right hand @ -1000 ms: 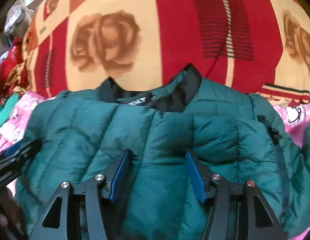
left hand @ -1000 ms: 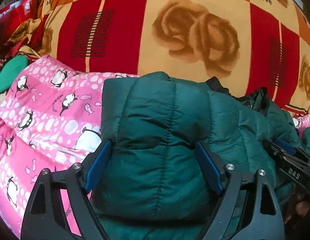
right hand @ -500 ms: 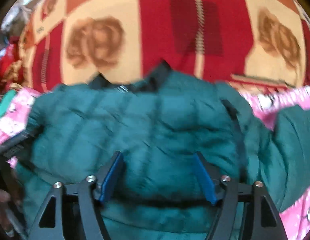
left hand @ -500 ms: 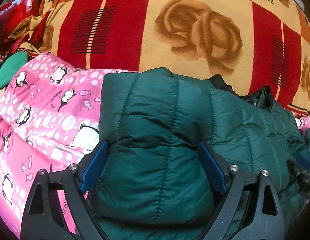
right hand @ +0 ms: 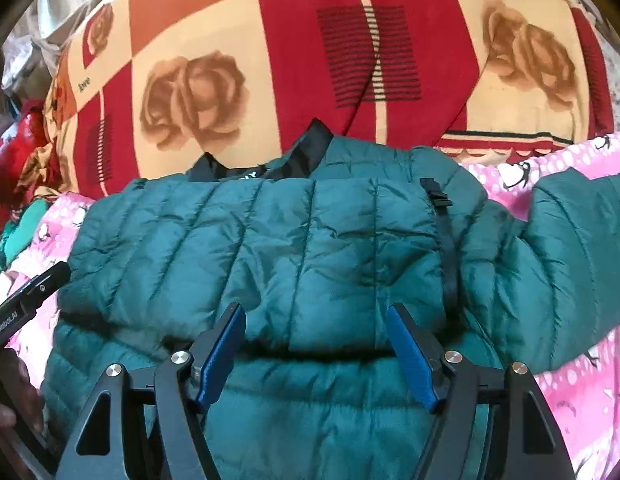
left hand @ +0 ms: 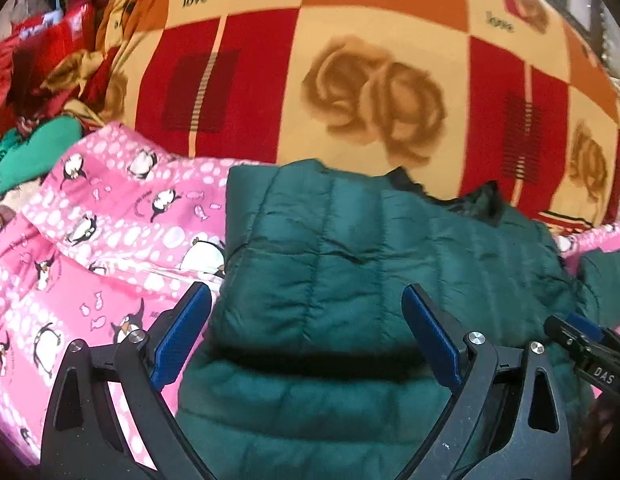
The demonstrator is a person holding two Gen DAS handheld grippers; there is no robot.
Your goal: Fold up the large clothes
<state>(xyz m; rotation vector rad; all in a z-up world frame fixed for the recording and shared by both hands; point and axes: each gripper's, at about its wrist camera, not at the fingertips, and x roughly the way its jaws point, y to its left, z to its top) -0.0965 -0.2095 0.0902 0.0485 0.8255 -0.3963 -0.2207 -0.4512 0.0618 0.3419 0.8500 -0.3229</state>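
A dark green quilted puffer jacket [left hand: 350,264] lies folded over on a pink penguin-print blanket [left hand: 109,220]. It fills the middle of the right wrist view [right hand: 301,248], with its black collar [right hand: 305,152] at the far edge and one sleeve [right hand: 570,260] spread out to the right. My left gripper [left hand: 305,320] is open and empty, jaws wide, over the jacket's left part. My right gripper [right hand: 316,340] is open and empty over the jacket's middle, and its tip shows in the left wrist view [left hand: 586,344].
A red, orange and cream blanket with brown roses [left hand: 370,88] covers the bed beyond the jacket. Red and green clothes [left hand: 33,120] are piled at the far left. The left gripper's tip [right hand: 25,300] and a hand show at the left edge of the right wrist view.
Both grippers have pulled back from the jacket, so more of it and of the bed shows. The right gripper swung right, then back to centre. Both stay open.
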